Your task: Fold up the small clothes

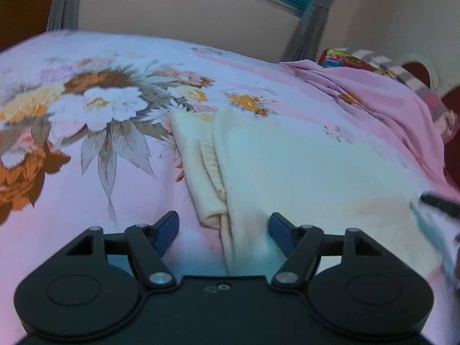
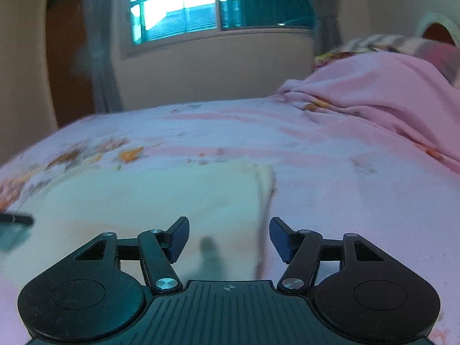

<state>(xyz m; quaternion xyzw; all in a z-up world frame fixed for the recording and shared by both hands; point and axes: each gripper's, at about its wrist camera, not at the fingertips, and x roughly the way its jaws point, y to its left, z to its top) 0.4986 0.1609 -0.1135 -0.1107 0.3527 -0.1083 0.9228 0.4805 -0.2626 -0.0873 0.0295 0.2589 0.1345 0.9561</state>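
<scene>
A cream garment lies flat on the floral sheet, its long axis running from the grippers away toward the wall, with a folded edge and a ribbed cuff along its left side in the left wrist view. Left of the garment the sheet shows a big printed bouquet of white and orange flowers. The left gripper hangs over the garment's near left edge, jaws apart, the fabric below them and not pinched. The right gripper is over the garment's near right edge, jaws apart, nothing clamped. Right of the garment a pink blanket is bunched up. Beyond the garment stands the beige wall with a window, grey curtains at either side.
</scene>
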